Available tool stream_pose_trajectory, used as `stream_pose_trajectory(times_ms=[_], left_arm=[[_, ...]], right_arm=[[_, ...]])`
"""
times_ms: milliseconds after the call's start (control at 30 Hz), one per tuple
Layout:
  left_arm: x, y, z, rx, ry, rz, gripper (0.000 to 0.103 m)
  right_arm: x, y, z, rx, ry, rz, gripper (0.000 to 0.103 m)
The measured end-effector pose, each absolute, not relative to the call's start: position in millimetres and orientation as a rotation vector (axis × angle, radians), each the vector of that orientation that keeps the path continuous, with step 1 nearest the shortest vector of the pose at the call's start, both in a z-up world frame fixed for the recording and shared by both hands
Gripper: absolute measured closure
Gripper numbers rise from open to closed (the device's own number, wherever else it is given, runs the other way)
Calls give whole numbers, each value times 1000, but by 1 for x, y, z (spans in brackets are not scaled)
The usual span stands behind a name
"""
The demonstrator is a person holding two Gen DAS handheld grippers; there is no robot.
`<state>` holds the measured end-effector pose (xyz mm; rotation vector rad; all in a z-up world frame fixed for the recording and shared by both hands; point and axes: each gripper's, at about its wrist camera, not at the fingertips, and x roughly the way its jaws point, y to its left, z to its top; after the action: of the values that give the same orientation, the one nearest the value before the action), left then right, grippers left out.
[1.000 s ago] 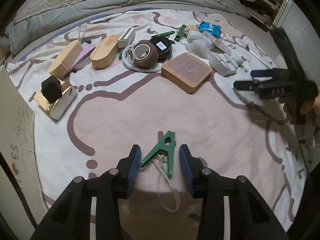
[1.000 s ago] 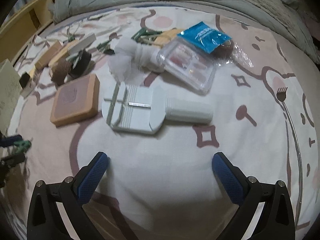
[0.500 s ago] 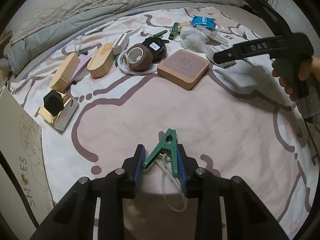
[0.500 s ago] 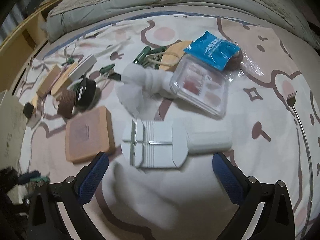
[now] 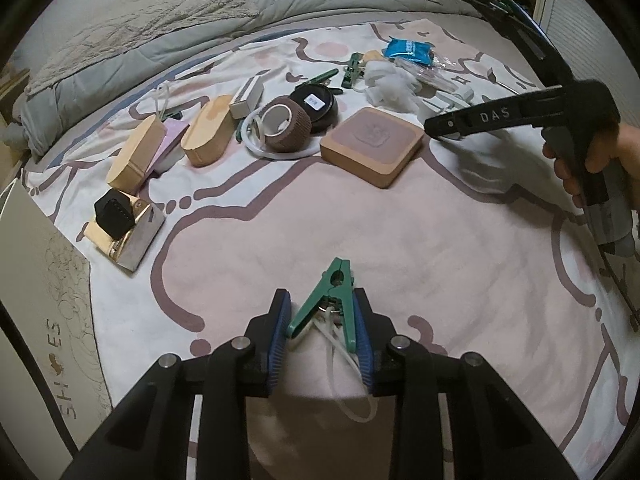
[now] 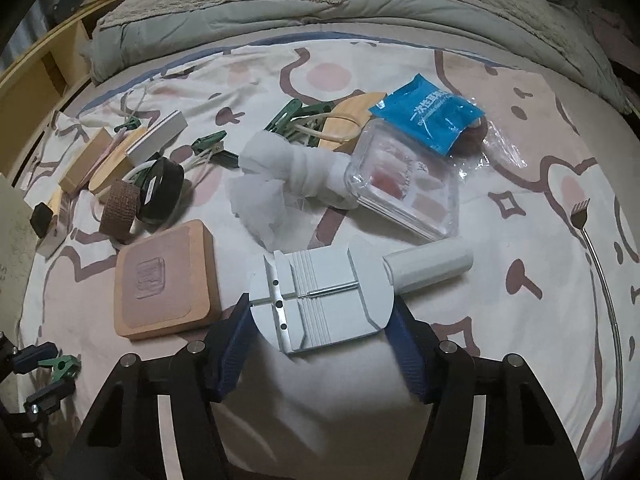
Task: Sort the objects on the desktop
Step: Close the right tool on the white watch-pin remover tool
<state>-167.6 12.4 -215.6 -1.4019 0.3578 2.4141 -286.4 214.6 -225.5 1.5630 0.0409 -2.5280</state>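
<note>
Clip (image 5: 330, 302) sits pinched inside left claw (image 5: 322, 330), seemingly touching both pads.

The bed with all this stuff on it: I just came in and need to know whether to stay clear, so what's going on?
A person is sorting small items spread over the bedsheet, a handheld gripper in each hand. The left gripper is shut on a green clip trailing a white cord. The right gripper is closing around a white tool beside the tan square box, its pads at the tool's sides. Both items lie on the sheet; the remaining clutter sits unsorted.
</note>
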Motion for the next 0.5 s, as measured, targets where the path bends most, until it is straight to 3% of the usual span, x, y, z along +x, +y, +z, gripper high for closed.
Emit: stream_pose_trajectory(times_ms=[500], left_arm=[[-171,4,-205,-1393,295,2459,73]], right_arm=[[-279,209,-220,1522,119,-2534,38]])
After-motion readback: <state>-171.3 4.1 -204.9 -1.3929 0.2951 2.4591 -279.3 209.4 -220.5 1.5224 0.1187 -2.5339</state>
